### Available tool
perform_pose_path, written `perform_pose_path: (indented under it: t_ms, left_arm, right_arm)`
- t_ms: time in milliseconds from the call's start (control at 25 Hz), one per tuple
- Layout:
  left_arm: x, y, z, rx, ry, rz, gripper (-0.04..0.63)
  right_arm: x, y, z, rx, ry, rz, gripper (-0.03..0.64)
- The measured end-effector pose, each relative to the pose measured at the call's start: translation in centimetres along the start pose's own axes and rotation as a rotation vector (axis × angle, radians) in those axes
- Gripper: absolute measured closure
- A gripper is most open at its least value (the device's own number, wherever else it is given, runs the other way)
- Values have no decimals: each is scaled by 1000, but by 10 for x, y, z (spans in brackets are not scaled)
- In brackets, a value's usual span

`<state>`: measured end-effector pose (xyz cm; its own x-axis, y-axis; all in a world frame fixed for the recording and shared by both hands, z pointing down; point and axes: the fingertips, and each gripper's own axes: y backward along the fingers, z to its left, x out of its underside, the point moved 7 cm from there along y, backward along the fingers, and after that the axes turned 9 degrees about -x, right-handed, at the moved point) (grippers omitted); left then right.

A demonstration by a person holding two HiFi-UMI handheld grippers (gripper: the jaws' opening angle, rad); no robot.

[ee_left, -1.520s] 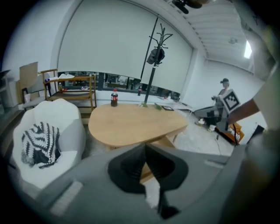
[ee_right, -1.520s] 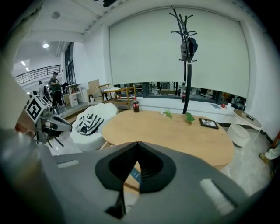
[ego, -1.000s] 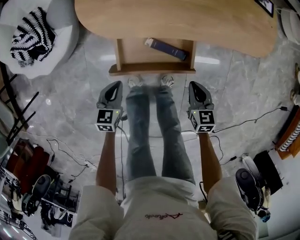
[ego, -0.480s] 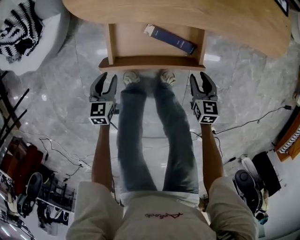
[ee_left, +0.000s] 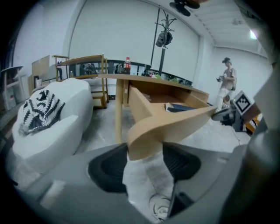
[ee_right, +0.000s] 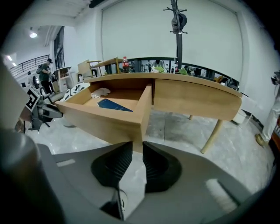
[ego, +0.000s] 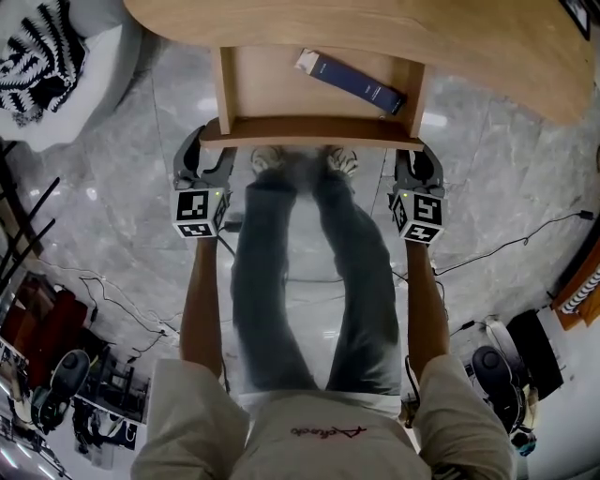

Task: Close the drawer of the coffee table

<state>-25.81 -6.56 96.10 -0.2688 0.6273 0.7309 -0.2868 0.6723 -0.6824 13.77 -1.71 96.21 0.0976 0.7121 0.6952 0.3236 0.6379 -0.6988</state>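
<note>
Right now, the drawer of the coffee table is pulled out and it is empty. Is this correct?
Not quite: it is not empty. The drawer of the coffee table is pulled out, but a dark blue book lies inside it. The head view shows this.

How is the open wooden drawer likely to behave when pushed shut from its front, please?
The drawer looks like rigid, thick wood, so it should slide as one piece without flexing. Pushed unevenly, its wide front might skew and bind. The book lying loose inside may shift.
</note>
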Motion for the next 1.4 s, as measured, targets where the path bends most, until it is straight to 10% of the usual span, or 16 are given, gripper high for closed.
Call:
perform_pose_path:
  t_ms: [1400]
  left_arm:
    - [-115,-64,38,-53,22,-69,344]
  right_arm:
    - [-105,-55,-41,16,-52,-90,534]
